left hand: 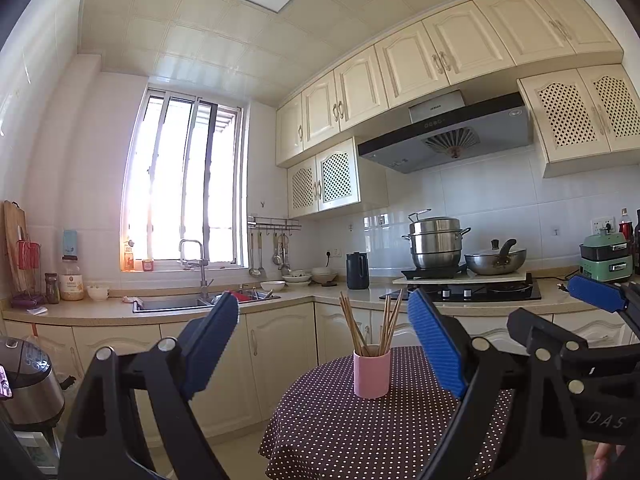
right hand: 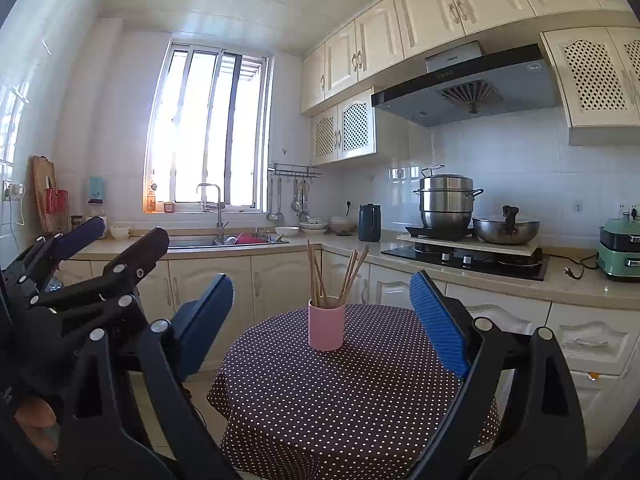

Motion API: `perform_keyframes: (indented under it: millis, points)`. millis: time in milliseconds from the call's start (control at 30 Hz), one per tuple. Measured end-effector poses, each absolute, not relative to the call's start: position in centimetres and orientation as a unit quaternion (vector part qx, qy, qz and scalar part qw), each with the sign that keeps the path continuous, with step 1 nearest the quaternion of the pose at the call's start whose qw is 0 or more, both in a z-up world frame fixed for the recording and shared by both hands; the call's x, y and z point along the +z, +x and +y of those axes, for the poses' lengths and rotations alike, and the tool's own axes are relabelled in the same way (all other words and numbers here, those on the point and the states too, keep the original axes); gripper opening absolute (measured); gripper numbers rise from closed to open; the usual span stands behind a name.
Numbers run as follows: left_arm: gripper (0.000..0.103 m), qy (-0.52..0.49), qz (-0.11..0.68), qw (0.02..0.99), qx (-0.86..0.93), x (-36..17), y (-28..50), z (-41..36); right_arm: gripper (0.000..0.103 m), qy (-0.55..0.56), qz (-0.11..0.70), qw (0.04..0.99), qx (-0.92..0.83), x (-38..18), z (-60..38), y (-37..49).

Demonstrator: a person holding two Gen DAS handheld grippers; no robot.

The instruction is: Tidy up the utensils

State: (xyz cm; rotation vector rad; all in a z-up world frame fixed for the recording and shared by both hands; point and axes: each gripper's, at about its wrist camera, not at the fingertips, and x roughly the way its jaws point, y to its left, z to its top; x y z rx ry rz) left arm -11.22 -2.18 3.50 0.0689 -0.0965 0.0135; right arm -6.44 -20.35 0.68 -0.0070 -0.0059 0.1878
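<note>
A pink cup [left hand: 372,374] stands upright on a round table with a brown polka-dot cloth [left hand: 340,432]. Several wooden chopsticks [left hand: 370,322] stand in the cup. The cup [right hand: 326,328] and the chopsticks [right hand: 332,276] also show in the right wrist view, on the same cloth [right hand: 340,408]. My left gripper [left hand: 324,344] is open and empty, held back from the cup and above the near table edge. My right gripper [right hand: 320,320] is open and empty, also short of the cup. The right gripper [left hand: 576,312] shows at the right of the left wrist view, and the left gripper [right hand: 116,240] at the left of the right wrist view.
Behind the table runs an L-shaped kitchen counter [right hand: 520,280] with a sink [right hand: 224,242], a black kettle [right hand: 369,222], a hob with steel pots [right hand: 446,200] and a green appliance [right hand: 620,248]. A rice cooker [left hand: 28,384] stands at the left.
</note>
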Motion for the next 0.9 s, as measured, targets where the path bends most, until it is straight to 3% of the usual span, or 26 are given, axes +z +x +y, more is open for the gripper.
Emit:
perform_keyframes:
  millis: [900]
  points:
    - [0.085, 0.033, -0.048, 0.998, 0.007, 3.83, -10.98, -1.57, 0.088, -0.005, -0.002, 0.996, 0.090, 0.57, -20.12, -6.61]
